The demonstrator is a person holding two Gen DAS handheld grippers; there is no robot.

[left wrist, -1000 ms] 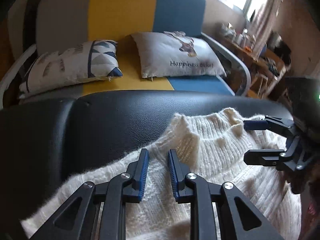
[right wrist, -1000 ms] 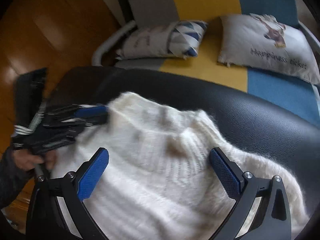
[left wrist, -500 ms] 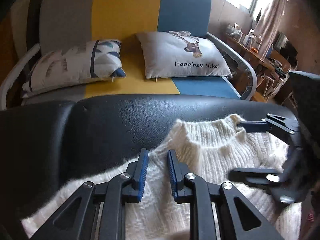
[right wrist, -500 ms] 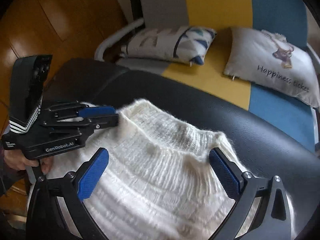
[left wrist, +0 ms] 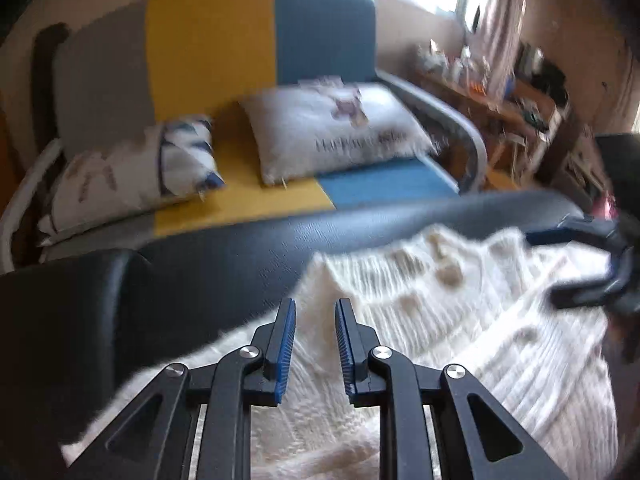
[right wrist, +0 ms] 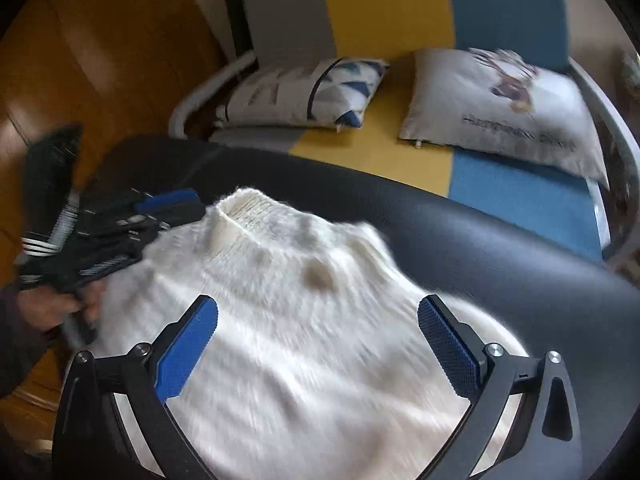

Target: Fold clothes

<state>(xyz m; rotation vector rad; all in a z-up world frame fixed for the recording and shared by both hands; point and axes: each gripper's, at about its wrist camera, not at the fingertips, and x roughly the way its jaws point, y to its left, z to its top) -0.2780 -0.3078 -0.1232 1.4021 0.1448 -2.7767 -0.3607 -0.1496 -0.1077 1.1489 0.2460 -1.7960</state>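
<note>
White knit sweater [left wrist: 460, 340] spread over black padded surface [left wrist: 200, 272], left gripper [left wrist: 315, 344] above it, jaws narrowly apart. Right gripper [left wrist: 576, 268] at sweater's far right edge. Beyond, sofa [left wrist: 248, 60] with two cushions [left wrist: 336, 128].

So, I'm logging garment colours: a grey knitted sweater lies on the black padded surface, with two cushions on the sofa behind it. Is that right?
Not quite: the sweater is white, not grey, as the right wrist view shows. The rest holds: it lies on the black padded surface, with two cushions on the sofa behind it.

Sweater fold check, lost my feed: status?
Left tongs narrowly open, right tongs wide, both empty. White sweater spread on black cushion, unfolded. Nothing in the way.
</note>
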